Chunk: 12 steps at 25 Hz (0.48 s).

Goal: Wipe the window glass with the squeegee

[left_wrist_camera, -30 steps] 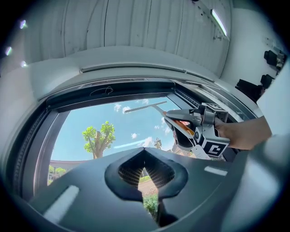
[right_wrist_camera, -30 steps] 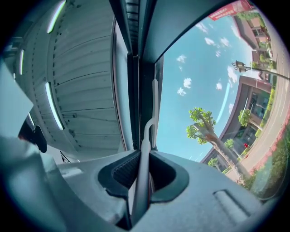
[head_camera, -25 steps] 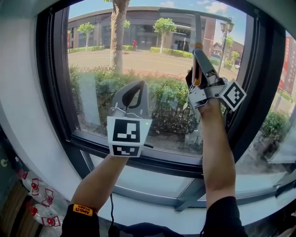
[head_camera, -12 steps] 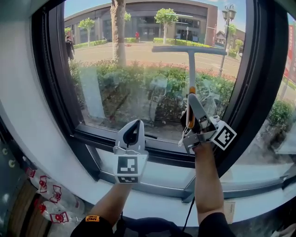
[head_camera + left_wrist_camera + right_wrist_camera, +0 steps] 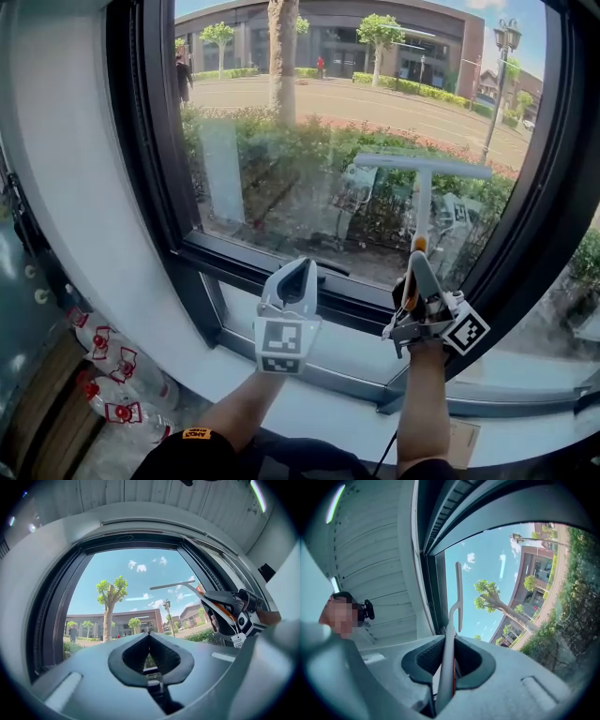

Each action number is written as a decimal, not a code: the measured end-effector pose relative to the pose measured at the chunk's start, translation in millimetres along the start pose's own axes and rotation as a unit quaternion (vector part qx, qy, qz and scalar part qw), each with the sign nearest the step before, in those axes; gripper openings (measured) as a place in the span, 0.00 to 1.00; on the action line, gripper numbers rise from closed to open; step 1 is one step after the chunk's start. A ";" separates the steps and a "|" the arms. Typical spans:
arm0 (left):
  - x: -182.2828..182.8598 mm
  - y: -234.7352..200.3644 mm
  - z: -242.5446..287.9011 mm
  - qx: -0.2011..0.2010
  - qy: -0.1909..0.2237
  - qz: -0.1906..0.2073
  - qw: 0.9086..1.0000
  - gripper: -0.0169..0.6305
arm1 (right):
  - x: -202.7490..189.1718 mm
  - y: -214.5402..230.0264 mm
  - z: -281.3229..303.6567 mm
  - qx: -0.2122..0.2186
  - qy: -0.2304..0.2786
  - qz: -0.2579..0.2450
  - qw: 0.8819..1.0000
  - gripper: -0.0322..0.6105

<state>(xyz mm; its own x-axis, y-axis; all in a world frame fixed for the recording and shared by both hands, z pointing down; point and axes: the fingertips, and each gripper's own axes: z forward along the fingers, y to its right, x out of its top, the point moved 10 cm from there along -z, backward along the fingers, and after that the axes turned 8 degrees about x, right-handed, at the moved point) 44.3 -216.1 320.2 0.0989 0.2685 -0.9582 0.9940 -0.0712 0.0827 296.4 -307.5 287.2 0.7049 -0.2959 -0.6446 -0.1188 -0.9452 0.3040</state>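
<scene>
right gripper (image 5: 413,270) is clamped on the squeegee (image 5: 423,197), low on the handle, with one pad on each side and no gap showing. the shaft runs straight out past the fingertips and up. the t-shaped blade sits crosswise well beyond the fingertips, over the lower part of the window glass (image 5: 300,141). it looks laid against the pane, but i can't confirm contact from these views.

left gripper (image 5: 300,267) has its jaws together with nothing between them. it's off to the left of the right fingertips, tips pointing up at the pane, not touching the tool, near the lower window frame (image 5: 234,267).

handling guess: the squeegee looks light and stiff, with a thin rigid shaft and a softer rubber edge on the blade. the handle looks smooth and narrow, so it could roll or pivot in a two-jaw pinch. the long reach beyond the fingertips makes any drag at the blade act as a lever. the present hold on the handle end looks right, and it needs a firm squeeze. keep the blade square to the pane with even, moderate pressure, since the glass is hard and slick.
</scene>
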 end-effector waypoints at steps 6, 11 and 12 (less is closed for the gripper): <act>1.7 -7.3 -2.7 0.007 -0.003 0.007 1.000 0.04 | -1.8 -3.3 -2.5 0.004 0.003 0.011 1.000 0.12; 25.2 -24.0 9.2 0.025 0.029 0.017 0.999 0.04 | 13.1 -11.7 16.0 0.034 -0.004 -0.005 0.999 0.12; 33.5 -27.5 12.4 0.028 0.039 0.020 0.999 0.04 | 19.6 -14.5 23.7 0.041 -0.009 -0.012 0.999 0.12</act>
<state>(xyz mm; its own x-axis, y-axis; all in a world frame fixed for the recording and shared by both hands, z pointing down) 19.7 -217.0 282.4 0.1429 0.3376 -0.9304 0.9854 -0.1364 0.1019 295.3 -302.8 253.5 0.6956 -0.2756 -0.6635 -0.1607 -0.9598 0.2302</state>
